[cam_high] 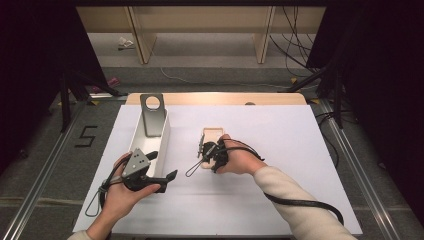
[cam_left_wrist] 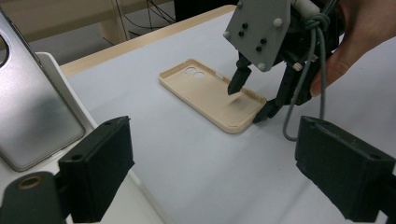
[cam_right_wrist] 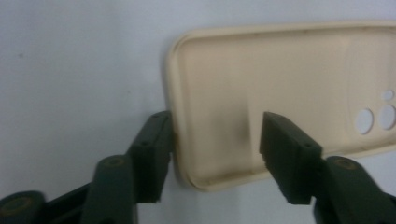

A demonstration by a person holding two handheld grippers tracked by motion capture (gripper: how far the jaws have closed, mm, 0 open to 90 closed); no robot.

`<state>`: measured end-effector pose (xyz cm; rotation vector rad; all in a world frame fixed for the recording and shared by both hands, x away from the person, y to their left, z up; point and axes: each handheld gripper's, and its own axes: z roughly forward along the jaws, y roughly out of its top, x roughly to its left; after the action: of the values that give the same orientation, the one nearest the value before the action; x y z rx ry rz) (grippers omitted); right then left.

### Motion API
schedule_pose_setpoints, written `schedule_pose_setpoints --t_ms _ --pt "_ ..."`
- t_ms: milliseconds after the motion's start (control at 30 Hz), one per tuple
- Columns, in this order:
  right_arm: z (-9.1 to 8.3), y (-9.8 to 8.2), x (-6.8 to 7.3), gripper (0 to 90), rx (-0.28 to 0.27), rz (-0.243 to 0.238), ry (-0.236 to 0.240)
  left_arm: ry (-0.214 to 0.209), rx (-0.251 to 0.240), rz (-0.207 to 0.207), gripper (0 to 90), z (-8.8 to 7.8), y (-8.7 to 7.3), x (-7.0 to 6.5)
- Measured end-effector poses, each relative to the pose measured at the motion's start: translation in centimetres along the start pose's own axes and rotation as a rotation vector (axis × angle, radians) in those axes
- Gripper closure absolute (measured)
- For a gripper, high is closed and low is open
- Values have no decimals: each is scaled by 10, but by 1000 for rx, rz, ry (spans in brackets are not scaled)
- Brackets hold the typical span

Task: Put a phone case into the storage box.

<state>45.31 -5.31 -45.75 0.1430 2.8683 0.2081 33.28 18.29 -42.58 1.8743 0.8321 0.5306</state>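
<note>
1. White sheeting covers the counter point(cam_high: 280, 200); dark floor and pale wooden shelving point(cam_high: 200, 22) lie beyond.
2. One left tool point(cam_left_wrist: 205, 172), jaws spread, empty.
3. One right tool point(cam_right_wrist: 215, 154), jaws straddling the end wall of one beige phone case point(cam_left_wrist: 210, 95) at mid-counter, not yet pinching.
4. One white tray point(cam_high: 162, 150) holds one grey phone point(cam_high: 152, 117).

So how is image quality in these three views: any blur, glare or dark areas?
High view: the white table cover is evenly lit, the surroundings fall nearly black. Left gripper view: the beige phone case is fairly sharp, the near tongs soft, and the grey phone shows a dull sheen. Right gripper view: soft throughout, with a dark shadow on the case floor beside one jaw.
</note>
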Motion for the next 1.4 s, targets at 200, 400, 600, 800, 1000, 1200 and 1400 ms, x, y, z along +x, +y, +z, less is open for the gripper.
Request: schedule_pose_setpoints --t_ms 200,400,600,800,1000,1200,1400 --pt "-1 5 6 716 29 -85 41 -3 -1 2 111 0 0 -1" --pt "-1 6 8 783 35 -103 56 -3 0 3 112 0 0 -1" --pt "-1 7 9 827 45 -116 50 -2 0 3 112 0 0 -1" --pt "-1 7 10 846 41 -125 49 -2 -1 2 112 0 0 -1" --pt "-1 6 11 858 25 -125 46 -3 -1 2 112 0 0 -1" --pt "-3 1 10 866 -2 -114 47 -2 -1 2 113 0 0 -1" --pt "-8 -7 8 872 -80 -60 45 -2 -3 -1 113 0 0 -1"
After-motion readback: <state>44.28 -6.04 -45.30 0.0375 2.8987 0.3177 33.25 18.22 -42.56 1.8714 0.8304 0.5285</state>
